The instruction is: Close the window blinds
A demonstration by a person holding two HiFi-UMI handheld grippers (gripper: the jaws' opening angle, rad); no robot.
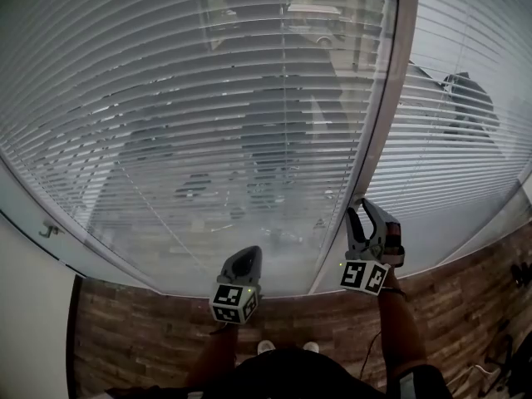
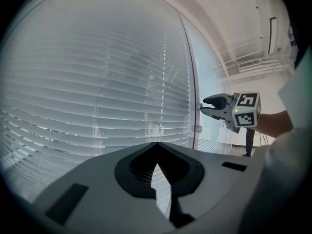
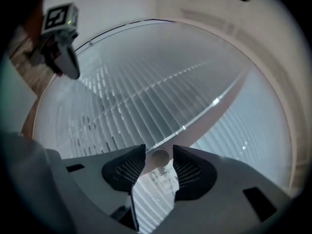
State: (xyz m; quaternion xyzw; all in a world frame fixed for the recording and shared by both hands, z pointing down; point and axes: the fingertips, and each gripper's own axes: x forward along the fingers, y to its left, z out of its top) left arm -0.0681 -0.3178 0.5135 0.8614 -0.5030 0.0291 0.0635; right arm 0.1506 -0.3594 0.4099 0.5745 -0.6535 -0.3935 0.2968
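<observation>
While both grippers are raised toward the window, I take the pale window post (image 1: 371, 148) between the two panes as my reference. The window blinds (image 1: 199, 98) cover the pane left of the post. Their slats are not turned fully shut, and in the head view dim outlines from outside show through the gaps. A second set of blinds (image 1: 470, 131) covers the pane right of the post, and dark shapes show through it as well. I find the right gripper (image 3: 159, 150) held with its tips right at the post, low on it, and its jaws stand apart. Between them sits a small round knob (image 3: 160, 157) that appears to be fixed to the post. I see a gap on either side of it, so the pads do not press on it. What the knob works I cannot tell. I find the left gripper (image 2: 156, 144) well left of the post, in front of the left-hand blinds and clear of the slats. Its jaws meet at the tips with nothing between them. Each gripper carries its marker cube toward me, the left cube (image 1: 233, 302) left of the post's foot and the right cube (image 1: 366, 276) just right of it. Brown plank floor (image 1: 141, 331) runs below the foot of the post. The toes of two pale shoes (image 1: 266, 347) show on the floor below the left cube, left of the post's foot.
</observation>
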